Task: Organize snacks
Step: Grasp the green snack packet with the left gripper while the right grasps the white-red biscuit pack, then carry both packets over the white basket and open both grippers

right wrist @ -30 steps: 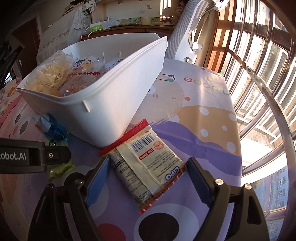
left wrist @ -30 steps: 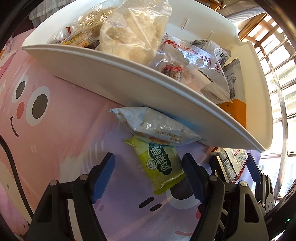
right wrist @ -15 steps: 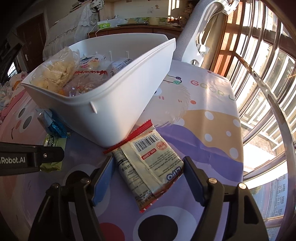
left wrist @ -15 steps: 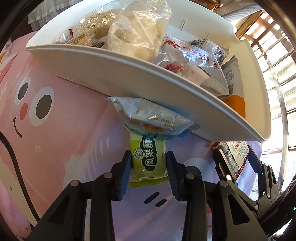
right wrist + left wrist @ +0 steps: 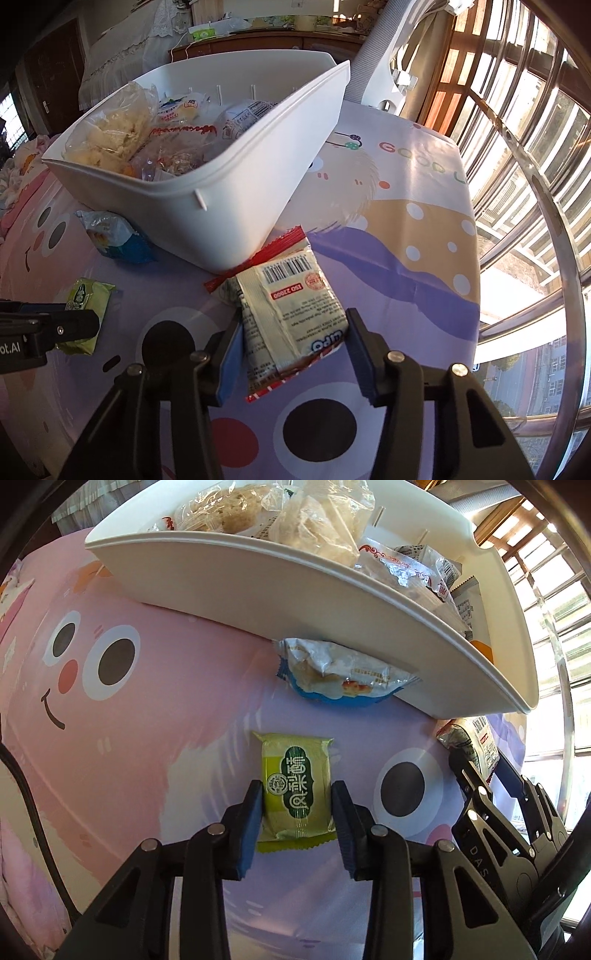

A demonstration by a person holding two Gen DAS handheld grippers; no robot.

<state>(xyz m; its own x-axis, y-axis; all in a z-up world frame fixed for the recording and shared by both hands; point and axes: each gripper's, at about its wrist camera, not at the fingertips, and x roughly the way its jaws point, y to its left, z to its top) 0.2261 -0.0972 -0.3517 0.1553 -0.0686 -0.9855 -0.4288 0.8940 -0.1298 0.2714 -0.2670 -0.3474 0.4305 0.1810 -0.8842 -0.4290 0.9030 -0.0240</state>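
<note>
My left gripper (image 5: 297,797) is shut on a green snack packet (image 5: 295,788), held clear of the white bin (image 5: 229,576); the packet also shows at the left of the right wrist view (image 5: 85,310). My right gripper (image 5: 293,341) has closed onto a cream and red snack packet (image 5: 291,314) lying on the tablecloth at the bin's corner (image 5: 236,229); both pads touch its sides. A silver and blue snack packet (image 5: 343,674) lies tucked under the bin's edge, and shows in the right wrist view (image 5: 110,234).
The bin holds several bagged snacks (image 5: 110,136). The table has a pink and purple cartoon cloth (image 5: 388,229). Its right edge meets a window railing (image 5: 524,177). A white chair back (image 5: 388,74) stands behind the bin.
My left gripper closed on the green packet and drew it back from under the silver packet. My right gripper narrowed from open onto the cream packet.
</note>
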